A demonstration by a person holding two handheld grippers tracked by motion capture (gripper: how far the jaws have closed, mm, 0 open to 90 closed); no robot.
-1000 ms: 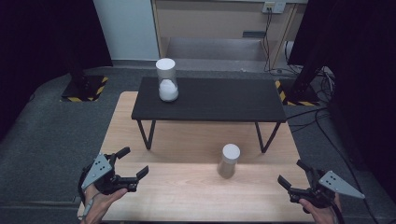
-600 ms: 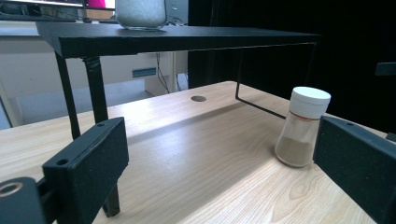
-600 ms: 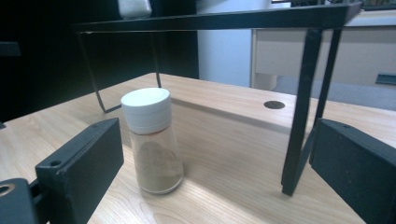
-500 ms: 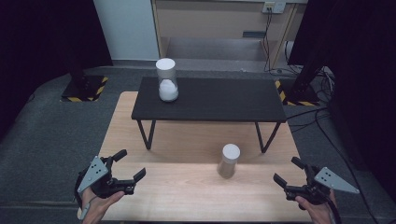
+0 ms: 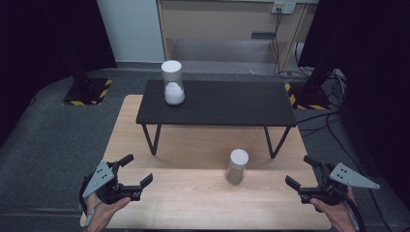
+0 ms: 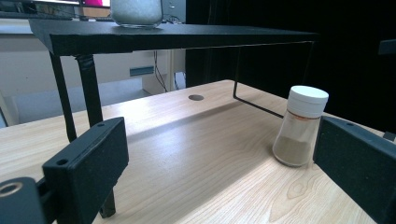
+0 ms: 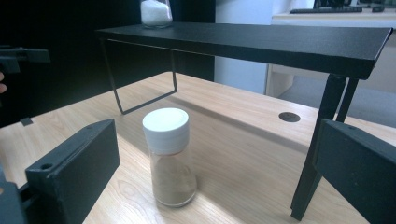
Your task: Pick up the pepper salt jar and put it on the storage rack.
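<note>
High view looks down; both gripper views, low, share the jar (image 6: 300,126).

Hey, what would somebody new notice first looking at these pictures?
Probably the white-capped shaker of brown powder, standing alone on the wooden table in front of the black shelf. Next, the jar of white powder on the shelf's left end, and the open left gripper and right gripper at the near corners.

The right gripper (image 7: 219,186) has its two black jaws spread wide, just opened further, nothing gripped. A spice jar (image 7: 169,158) with a white cap and brown powder stands upright on the wooden table (image 7: 243,140), ahead of the jaws. Beyond it a black shelf (image 7: 261,39) carries a jar of white grains (image 7: 155,13).
</note>
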